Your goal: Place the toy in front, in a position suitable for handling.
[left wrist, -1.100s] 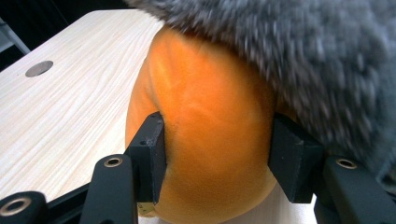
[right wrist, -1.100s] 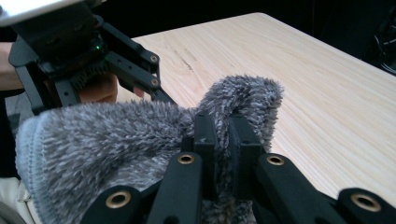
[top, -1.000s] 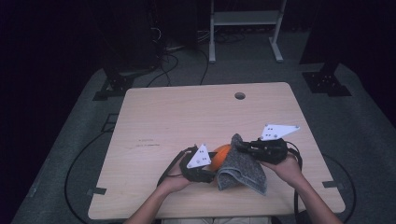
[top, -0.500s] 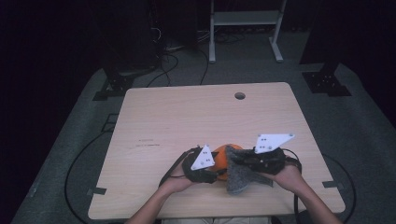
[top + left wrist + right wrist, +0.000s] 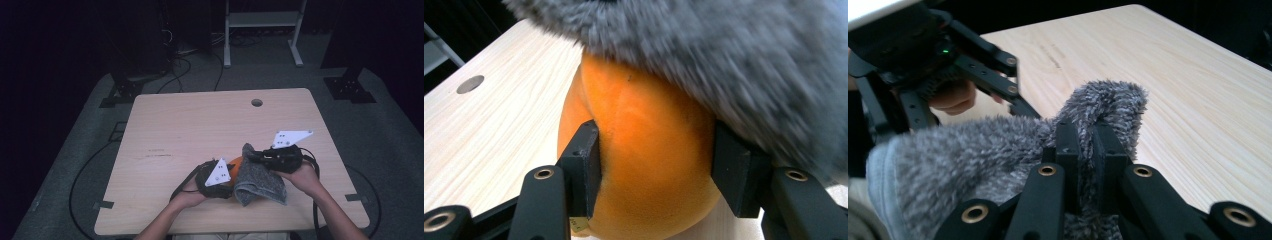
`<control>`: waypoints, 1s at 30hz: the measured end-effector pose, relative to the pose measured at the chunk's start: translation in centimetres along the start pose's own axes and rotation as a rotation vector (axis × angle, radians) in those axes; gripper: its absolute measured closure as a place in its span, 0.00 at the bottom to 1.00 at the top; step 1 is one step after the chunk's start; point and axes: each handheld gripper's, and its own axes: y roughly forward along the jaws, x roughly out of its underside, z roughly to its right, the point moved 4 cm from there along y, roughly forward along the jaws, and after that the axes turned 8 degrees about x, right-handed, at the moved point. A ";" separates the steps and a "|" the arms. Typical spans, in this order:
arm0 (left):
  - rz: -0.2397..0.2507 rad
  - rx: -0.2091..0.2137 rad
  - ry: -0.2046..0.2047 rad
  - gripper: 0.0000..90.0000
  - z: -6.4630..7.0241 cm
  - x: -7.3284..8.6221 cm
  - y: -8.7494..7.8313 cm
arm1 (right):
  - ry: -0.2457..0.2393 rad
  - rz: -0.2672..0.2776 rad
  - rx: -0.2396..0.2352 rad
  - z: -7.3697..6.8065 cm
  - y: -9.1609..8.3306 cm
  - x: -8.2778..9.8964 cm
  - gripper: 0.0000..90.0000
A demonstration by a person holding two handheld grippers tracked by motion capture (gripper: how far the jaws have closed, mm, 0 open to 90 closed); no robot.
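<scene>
Risk centres on the two grips near the front edge of the tabletop (image 5: 165,125). Left claw (image 5: 654,165) is clamped on the orange ball (image 5: 644,165), its pads pressing both flanks low down, with the ball resting on the wood. Right claw (image 5: 1087,150) is closed tight on a fold of grey fleece cloth (image 5: 998,150), which drapes over the ball's top. Likely faults: the round ball could squirt from the pads if the cloth drags hard across it; the thin pinch of fleece may slip free; loose cloth could snag on the left claw's linkage.
</scene>
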 end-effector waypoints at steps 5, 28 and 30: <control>0.019 0.009 -0.042 0.47 -0.4 0.3 -0.2 | 0.083 0.028 0.016 1.3 -1.3 2.2 0.93; -0.008 0.045 -0.023 0.47 -0.4 0.6 -0.2 | 0.122 0.044 -0.056 1.8 -0.6 2.8 0.93; 0.012 0.042 -0.053 0.47 -0.6 0.6 -0.2 | 0.142 0.045 -0.037 2.2 -0.8 3.5 0.93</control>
